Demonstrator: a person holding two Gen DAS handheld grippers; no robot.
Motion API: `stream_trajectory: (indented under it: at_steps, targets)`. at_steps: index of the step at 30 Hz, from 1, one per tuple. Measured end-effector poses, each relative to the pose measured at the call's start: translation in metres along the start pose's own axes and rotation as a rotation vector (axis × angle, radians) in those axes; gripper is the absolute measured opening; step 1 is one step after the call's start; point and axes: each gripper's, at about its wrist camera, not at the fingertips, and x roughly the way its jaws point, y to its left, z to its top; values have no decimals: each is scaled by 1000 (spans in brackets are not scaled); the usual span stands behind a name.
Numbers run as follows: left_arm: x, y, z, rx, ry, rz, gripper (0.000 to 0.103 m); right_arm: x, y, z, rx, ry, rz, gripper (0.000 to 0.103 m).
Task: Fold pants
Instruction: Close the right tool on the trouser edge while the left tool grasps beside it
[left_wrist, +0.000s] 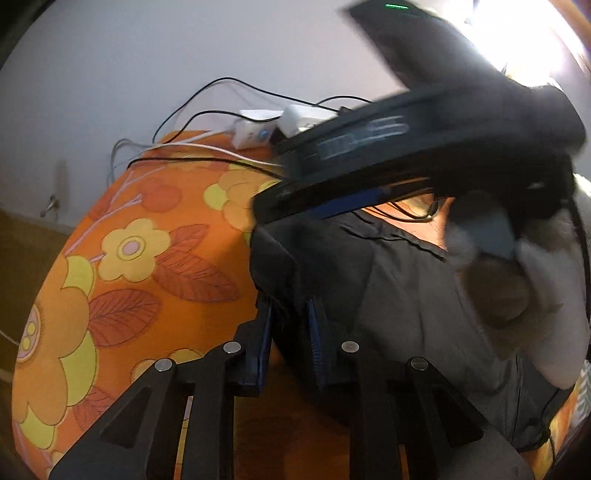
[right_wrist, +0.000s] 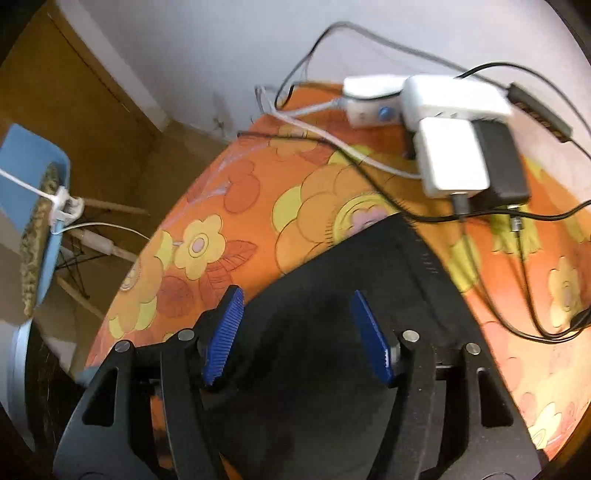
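Left wrist view: left tool (left_wrist: 290, 332) has its blue pads drawn close, pinching a fold of the dark pants (left_wrist: 388, 295) at their left edge. Pants lie on the bench with the orange floral cloth (left_wrist: 147, 266), bunched and creased toward the right. The right tool (left_wrist: 332, 206) crosses the upper frame, blurred, above the pants' far edge; a white-gloved hand (left_wrist: 546, 295) carries it. White power strip (left_wrist: 258, 129) and black cables (left_wrist: 207, 88) sit at the bench's far end by the wall. Right wrist view: right tool (right_wrist: 297, 332) is spread wide, blue pads (right_wrist: 223, 336) apart, nothing between them; it hovers over a flat dark panel of pants (right_wrist: 332, 295) with one corner near the chargers. White charger (right_wrist: 454, 162) and black adapter (right_wrist: 502, 162) lie beyond, apart from the cloth. Progress, as a judgement: fold is mid-way; one layer looks laid over and released on the right, left edge in grip and not yet placed. Left to do: smoothing and at least one more fold.
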Motion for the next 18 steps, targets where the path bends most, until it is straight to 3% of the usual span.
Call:
stream_trajectory:
  at_steps: [5,8,9,10,11,13,18]
  targets:
    - [1,-3,0,14,6,-8,17,24,16,-3,-36,34,-109,62]
    - [0,-4,-3,11,13,-19,21,21,17,-9,-77,11,-157,43]
    - [-2,-5,-5,15,15,-9,24,19,14,-10,-67,8,-152,35]
    - [-4,-5,-7,11,15,1,33,15,6,-10,-42,6,-136,23]
    - [-6,-5,-9,9,17,14,49,13,-1,-10,-13,7,-105,16]
    - [-8,-7,-12,14,18,28,61,8,-18,-12,50,3,-28,13]
    - [0,-10,-9,7,44,76,62,5,-28,-23,67,-38,19,10]
